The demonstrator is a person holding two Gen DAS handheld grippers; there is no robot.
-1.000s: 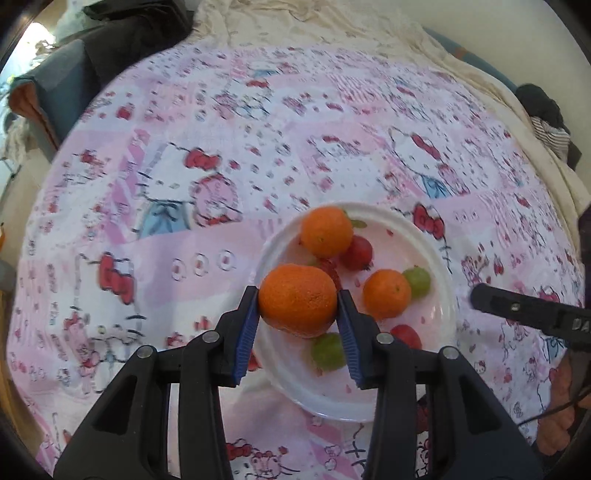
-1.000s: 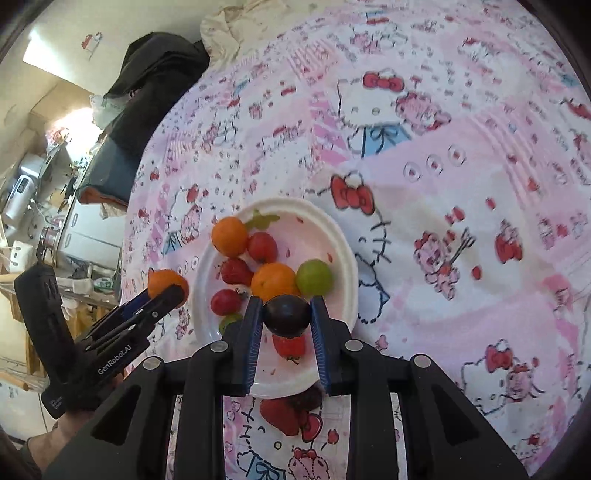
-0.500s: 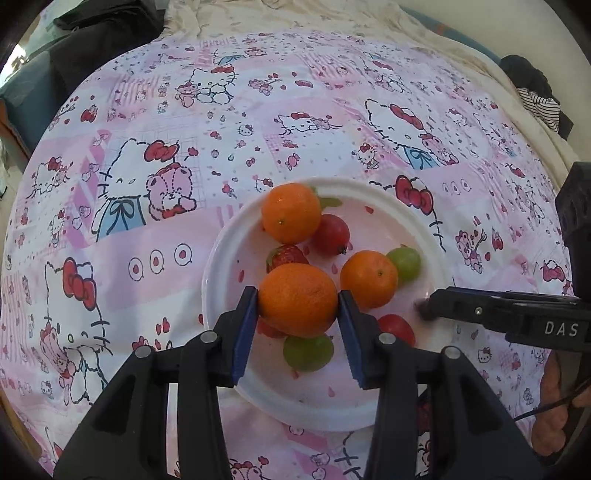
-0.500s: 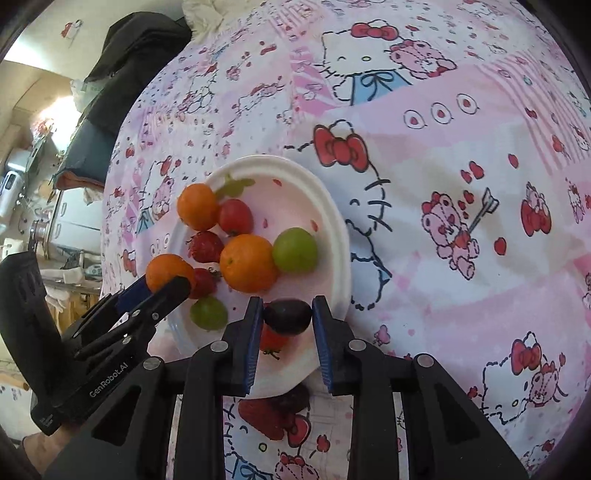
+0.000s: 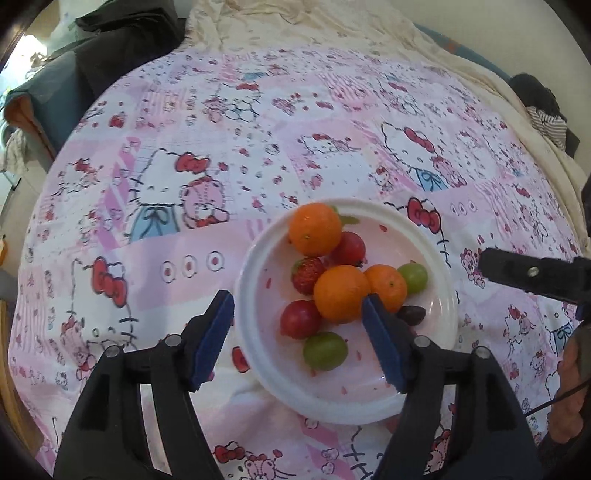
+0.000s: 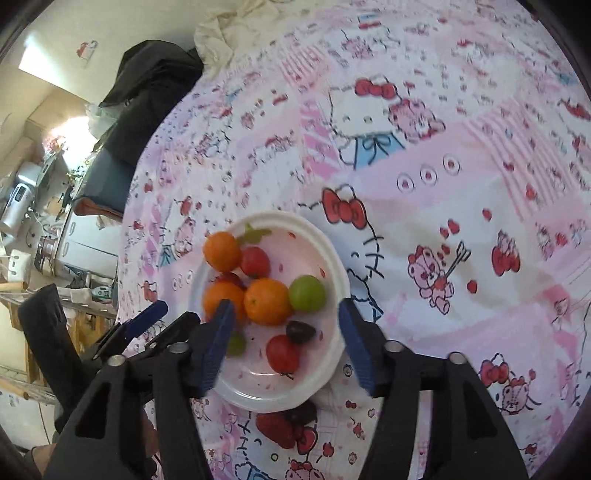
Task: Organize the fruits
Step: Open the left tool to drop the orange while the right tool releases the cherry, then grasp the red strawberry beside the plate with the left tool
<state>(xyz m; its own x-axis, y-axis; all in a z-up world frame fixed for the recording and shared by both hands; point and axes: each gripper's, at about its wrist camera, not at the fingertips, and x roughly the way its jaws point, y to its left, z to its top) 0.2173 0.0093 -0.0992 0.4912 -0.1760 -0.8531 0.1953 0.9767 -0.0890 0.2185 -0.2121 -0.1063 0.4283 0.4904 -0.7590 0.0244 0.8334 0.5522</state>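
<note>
A white plate [image 5: 439,258] [image 6: 332,258] on the pink Hello Kitty cloth holds three oranges, red fruits, a strawberry [image 5: 306,271], green grapes and a dark grape [image 5: 412,314] [image 6: 301,331]. The nearest orange [image 5: 341,293] [image 6: 221,299] lies among the others. My left gripper [image 5: 298,328] is open and empty over the plate's near left side. My right gripper [image 6: 284,338] is open and empty above the dark grape. A strawberry [image 6: 275,426] and a dark fruit [image 6: 303,413] lie on the cloth just off the plate's near rim.
Dark clothing [image 5: 122,40] and a cream blanket [image 5: 314,26] lie at the cloth's far edge. Household clutter [image 6: 33,206] stands beyond the left edge in the right wrist view. The right gripper's body shows at the right in the left wrist view [image 5: 532,275].
My left gripper opened and let the orange go onto the plate. My right gripper opened and let the dark grape go onto the plate. Both grippers pulled back slightly.
</note>
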